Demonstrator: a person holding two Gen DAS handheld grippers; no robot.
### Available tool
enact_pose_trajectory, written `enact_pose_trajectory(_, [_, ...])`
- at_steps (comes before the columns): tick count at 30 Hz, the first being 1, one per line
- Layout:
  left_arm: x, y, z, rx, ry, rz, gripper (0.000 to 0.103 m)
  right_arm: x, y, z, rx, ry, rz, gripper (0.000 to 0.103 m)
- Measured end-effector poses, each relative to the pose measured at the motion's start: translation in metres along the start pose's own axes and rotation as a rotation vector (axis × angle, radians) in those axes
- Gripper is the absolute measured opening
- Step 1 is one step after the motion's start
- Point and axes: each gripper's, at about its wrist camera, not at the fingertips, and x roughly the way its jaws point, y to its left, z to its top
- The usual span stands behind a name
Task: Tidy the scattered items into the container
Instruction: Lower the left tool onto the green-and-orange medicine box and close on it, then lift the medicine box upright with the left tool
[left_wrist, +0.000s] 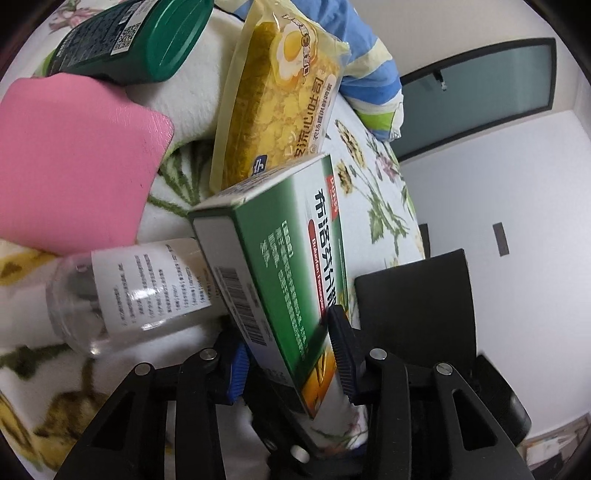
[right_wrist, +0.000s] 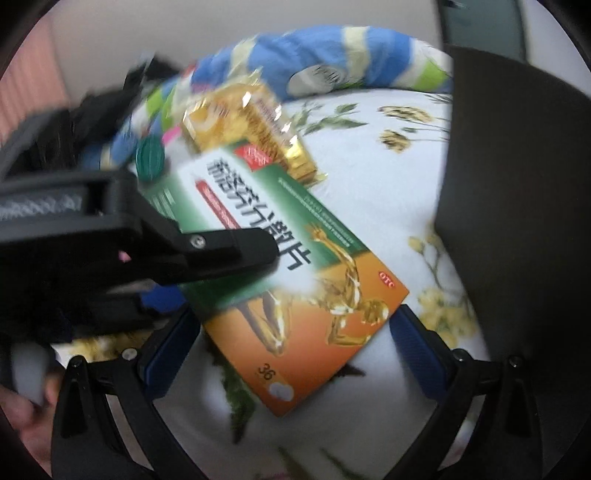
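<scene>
Pinching the green medicine box between its blue pads, the left tongs hold it tilted above the floral bedspread; clear bottle, snack packet, green jar, pink pad still loose. Right view: right tongs spread, empty, box just above them. The dark container sits beside it, contents unseen; tidying looks barely started.

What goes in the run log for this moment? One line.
left gripper: fingers clamp green-and-orange cardboard medicine box | right gripper: open, empty | black container: beside box
</scene>
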Motion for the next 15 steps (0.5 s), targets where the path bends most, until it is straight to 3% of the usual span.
enact_pose_trajectory(3, [-0.003,0.005,0.003,-0.003,0.008,-0.004,0.039,0.015,0.006,0.008,-0.114,0.044,-0.03,0.103])
enact_pose_trajectory(7, [-0.007,0.01,0.004,-0.009,0.022,-0.017,0.039,0.016,0.002,0.009,-0.13,0.029,-0.005,0.1])
enact_pose_trajectory(9, [-0.008,0.009,0.005,-0.005,0.016,-0.025,0.039,0.009,0.0,0.006,-0.124,0.001,0.003,0.09])
enact_pose_trajectory(11, [-0.01,0.007,0.007,-0.006,0.001,-0.037,0.038,0.002,-0.001,0.003,-0.126,-0.023,-0.013,0.064])
enact_pose_trajectory(12, [-0.013,0.006,0.006,-0.005,-0.005,-0.044,0.034,-0.001,0.0,0.004,-0.124,-0.033,-0.02,0.06])
enact_pose_trajectory(14, [-0.021,-0.002,0.005,0.018,-0.02,-0.041,0.032,-0.006,-0.001,0.005,-0.108,-0.053,-0.027,0.041])
enact_pose_trajectory(15, [-0.023,-0.007,0.005,0.034,-0.024,-0.034,0.031,-0.009,-0.003,0.006,-0.093,-0.058,-0.02,0.038])
